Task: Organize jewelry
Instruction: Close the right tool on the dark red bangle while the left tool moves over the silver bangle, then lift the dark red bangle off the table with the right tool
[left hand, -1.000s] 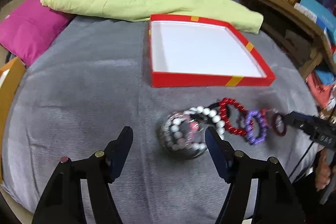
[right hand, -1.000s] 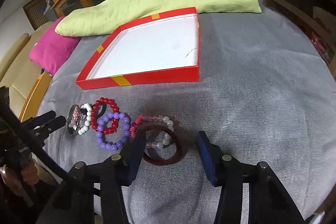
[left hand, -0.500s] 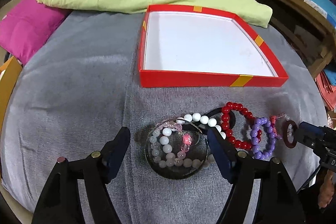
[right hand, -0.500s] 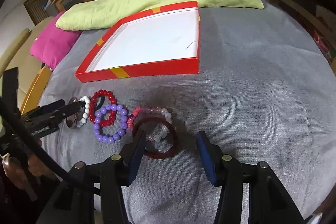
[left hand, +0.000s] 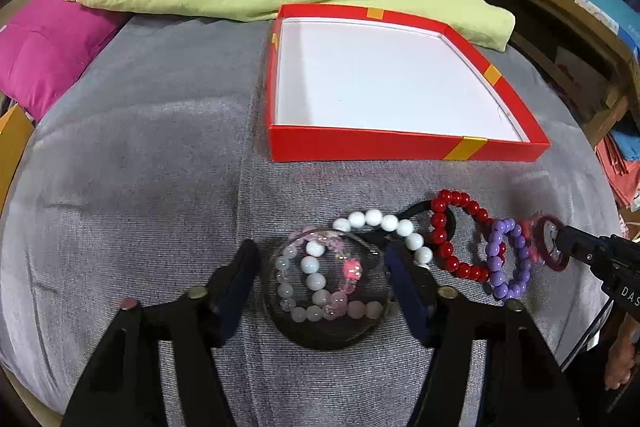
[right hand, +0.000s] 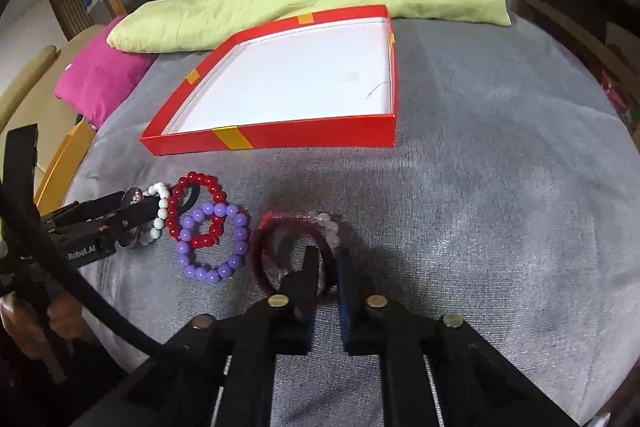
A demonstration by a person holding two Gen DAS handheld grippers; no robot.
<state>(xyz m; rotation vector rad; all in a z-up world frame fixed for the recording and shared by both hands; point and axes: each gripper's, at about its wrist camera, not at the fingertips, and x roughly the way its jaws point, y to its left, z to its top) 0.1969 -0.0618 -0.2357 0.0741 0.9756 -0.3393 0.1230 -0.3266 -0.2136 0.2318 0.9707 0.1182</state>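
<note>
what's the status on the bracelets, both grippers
Left hand-held gripper closing around dark bangle, not yet gripping. Right hand-held gripper shut on maroon bangle. Red box empty, path clear.

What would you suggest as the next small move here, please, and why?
Probably lift the right tool a little and carry the maroon bangle towards the red box. Its jaws look shut on the bangle's near rim, and the box is empty. The left tool is closing around the round glass piece and does not yet grip it, so it can follow.
</note>
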